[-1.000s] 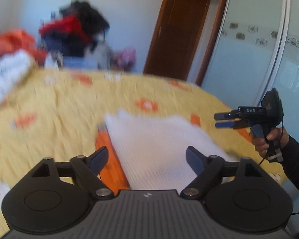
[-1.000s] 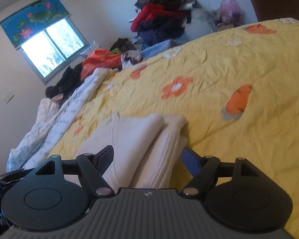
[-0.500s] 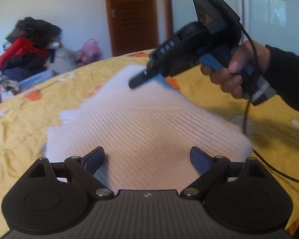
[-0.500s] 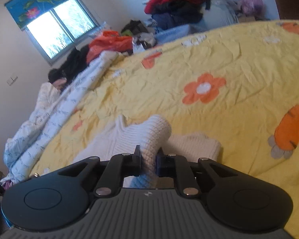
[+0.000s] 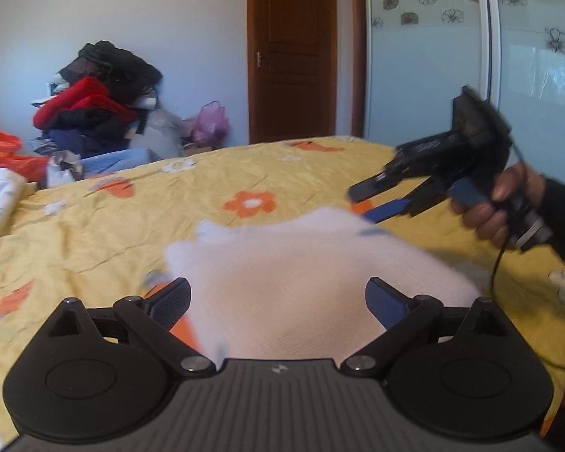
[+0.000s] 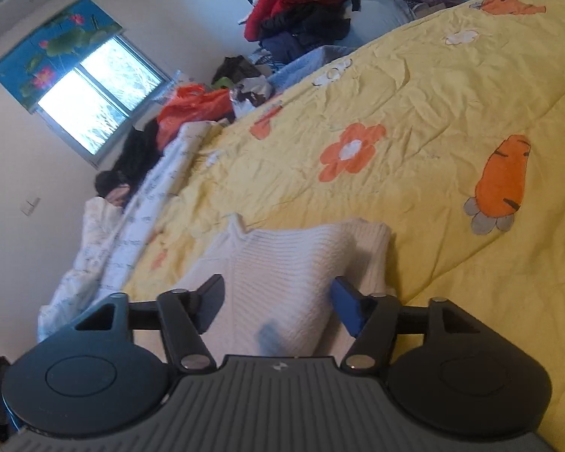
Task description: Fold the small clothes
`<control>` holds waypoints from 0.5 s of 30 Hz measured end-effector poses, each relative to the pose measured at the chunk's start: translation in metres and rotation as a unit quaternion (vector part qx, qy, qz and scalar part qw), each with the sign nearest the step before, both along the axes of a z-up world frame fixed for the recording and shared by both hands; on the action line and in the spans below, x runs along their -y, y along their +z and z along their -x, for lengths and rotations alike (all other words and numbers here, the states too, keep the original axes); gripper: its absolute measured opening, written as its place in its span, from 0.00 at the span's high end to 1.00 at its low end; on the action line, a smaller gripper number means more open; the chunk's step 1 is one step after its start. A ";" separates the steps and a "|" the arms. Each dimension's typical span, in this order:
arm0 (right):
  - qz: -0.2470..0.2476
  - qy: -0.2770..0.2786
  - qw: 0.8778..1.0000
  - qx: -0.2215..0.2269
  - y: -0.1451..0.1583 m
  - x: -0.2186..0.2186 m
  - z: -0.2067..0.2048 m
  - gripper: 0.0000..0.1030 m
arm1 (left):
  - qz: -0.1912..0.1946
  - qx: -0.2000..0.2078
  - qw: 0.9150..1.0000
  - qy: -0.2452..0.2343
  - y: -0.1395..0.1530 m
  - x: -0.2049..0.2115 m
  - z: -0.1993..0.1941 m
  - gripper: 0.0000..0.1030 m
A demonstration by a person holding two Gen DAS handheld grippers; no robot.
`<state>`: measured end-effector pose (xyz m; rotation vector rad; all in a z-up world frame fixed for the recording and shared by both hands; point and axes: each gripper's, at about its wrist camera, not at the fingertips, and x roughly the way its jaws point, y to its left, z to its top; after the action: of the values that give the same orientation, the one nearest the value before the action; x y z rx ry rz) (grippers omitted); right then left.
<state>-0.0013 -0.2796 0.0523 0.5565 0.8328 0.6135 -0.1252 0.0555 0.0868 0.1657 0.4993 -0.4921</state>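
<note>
With the white knit garment [image 5: 312, 275] lying part-folded on the bed [image 5: 94, 226] ahead of both pairs of fingers, I judge I'm between folds. My left gripper [image 5: 278, 301] has spread wide; my right gripper [image 6: 278, 301] has just reopened, empty. Next I'd pinch an edge.

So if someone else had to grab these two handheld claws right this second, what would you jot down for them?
Left gripper: open, empty, jaws just widened, hovering over the white ribbed knit garment.
Right gripper: open; jaws have just been opening off the raised fold they pinched half a second ago, knit between them but not pressed.
Garment: on the yellow flowered bedspread, partly folded, one flap laid over the body.
Left to do: probably flatten that flap, finish folding.
</note>
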 end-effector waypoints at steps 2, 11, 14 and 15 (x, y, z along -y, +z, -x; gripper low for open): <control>0.020 0.002 1.000 -0.007 0.002 -0.001 0.009 0.27 | -0.036 -0.002 0.999 -0.012 -0.006 -0.003 0.014 0.03; 0.063 0.024 0.998 -0.019 -0.012 -0.020 0.003 0.28 | -0.155 0.001 0.988 -0.026 -0.049 0.021 0.034 0.04; 0.072 0.034 0.997 -0.022 -0.011 -0.028 -0.002 0.39 | -0.106 -0.006 0.994 -0.009 -0.039 0.009 0.027 0.07; 0.077 0.036 0.996 -0.020 -0.010 -0.029 -0.003 0.42 | -0.100 -0.009 0.995 -0.004 -0.037 0.007 0.024 0.10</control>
<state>0.0019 -0.2507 0.0427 0.4022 0.9331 0.5999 -0.1492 0.0483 0.0499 0.3563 0.5667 -0.4522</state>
